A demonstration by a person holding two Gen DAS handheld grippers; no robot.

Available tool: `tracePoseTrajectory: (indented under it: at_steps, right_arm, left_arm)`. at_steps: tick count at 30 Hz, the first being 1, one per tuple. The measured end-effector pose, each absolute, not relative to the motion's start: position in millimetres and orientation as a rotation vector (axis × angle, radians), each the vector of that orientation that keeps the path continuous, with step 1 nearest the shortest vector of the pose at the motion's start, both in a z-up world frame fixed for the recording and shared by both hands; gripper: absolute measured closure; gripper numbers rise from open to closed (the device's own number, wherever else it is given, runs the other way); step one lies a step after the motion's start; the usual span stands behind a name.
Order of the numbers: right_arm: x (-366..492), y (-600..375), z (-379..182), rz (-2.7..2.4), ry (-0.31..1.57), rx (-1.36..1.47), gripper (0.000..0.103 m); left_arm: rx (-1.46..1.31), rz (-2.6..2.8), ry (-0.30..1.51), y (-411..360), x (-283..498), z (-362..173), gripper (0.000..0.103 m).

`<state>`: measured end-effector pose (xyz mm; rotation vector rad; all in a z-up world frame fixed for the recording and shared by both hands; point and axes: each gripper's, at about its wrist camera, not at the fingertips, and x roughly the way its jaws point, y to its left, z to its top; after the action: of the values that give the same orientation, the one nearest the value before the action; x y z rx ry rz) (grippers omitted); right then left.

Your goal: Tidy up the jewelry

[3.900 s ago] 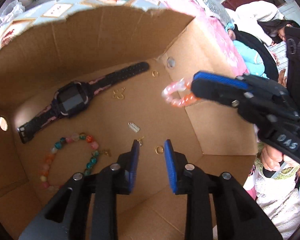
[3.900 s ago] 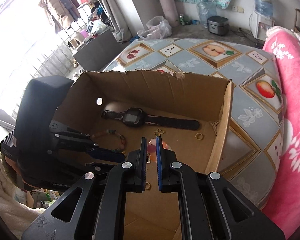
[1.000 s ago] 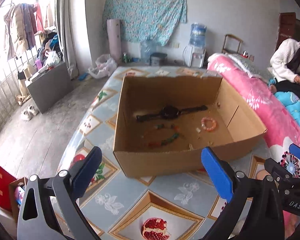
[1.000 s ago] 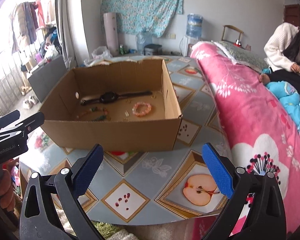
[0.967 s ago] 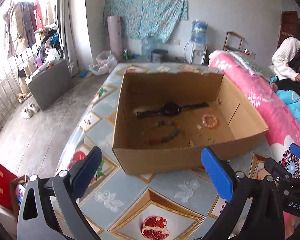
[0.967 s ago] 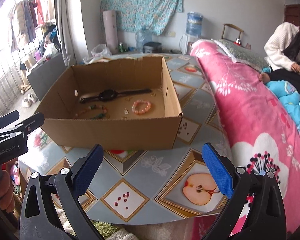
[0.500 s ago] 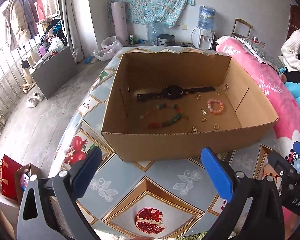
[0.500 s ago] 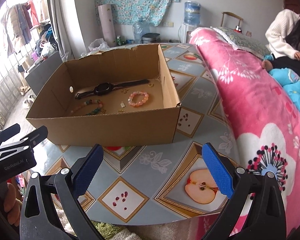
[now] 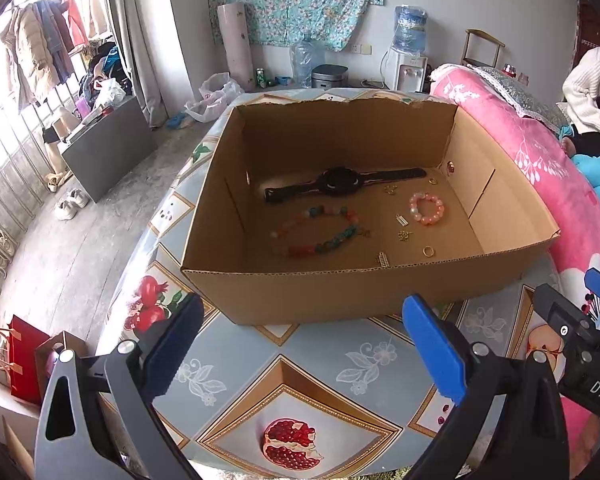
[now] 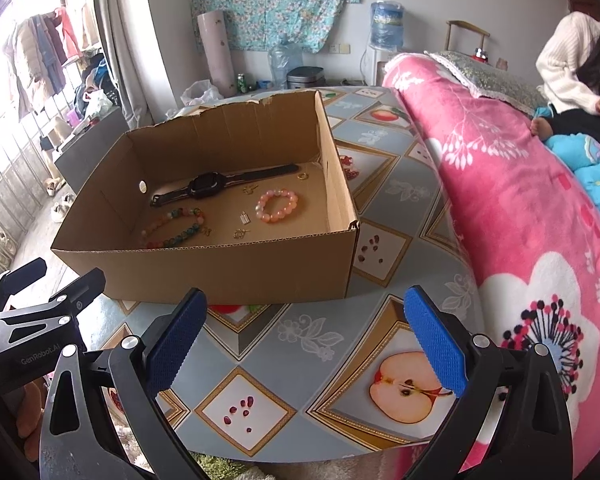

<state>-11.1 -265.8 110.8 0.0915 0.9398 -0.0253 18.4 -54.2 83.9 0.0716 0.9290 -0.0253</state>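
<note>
An open cardboard box (image 9: pixel 340 292) (image 10: pixel 220 268) stands on the patterned table. Inside lie a black watch (image 9: pixel 340 182) (image 10: pixel 204 186), a pink bead bracelet (image 9: pixel 427 209) (image 10: pixel 277 205), a multicoloured bead bracelet (image 9: pixel 320 238) (image 10: pixel 172 226) and several small gold rings and charms (image 9: pixel 428 251). My left gripper (image 9: pixel 304 352) is wide open and empty, held back from the box's near wall. My right gripper (image 10: pixel 306 344) is wide open and empty, near the box's right front corner. Each gripper shows at the edge of the other's view.
The table (image 9: pixel 300 384) has a fruit-pattern cloth. A pink blanket on a bed (image 10: pixel 520 200) lies to the right, where a person in white (image 10: pixel 572 64) sits. Clothes racks, a grey cabinet (image 9: pixel 108 152) and a red bag (image 9: pixel 24 356) stand at left.
Both grippers have let go, opened wide and pulled back out of the box. The pink bracelet now lies on the box floor. In the last second the view has drawn slightly closer to the box.
</note>
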Motion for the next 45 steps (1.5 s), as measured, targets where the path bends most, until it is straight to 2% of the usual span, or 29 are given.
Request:
tracePoseTrajectory:
  at_steps: [45]
  right_arm:
    - [-9,-251,111,-0.007,0.945,0.058,0.008]
  left_arm:
    - [-0.015,-0.041,0.992,-41,23,76,0.005]
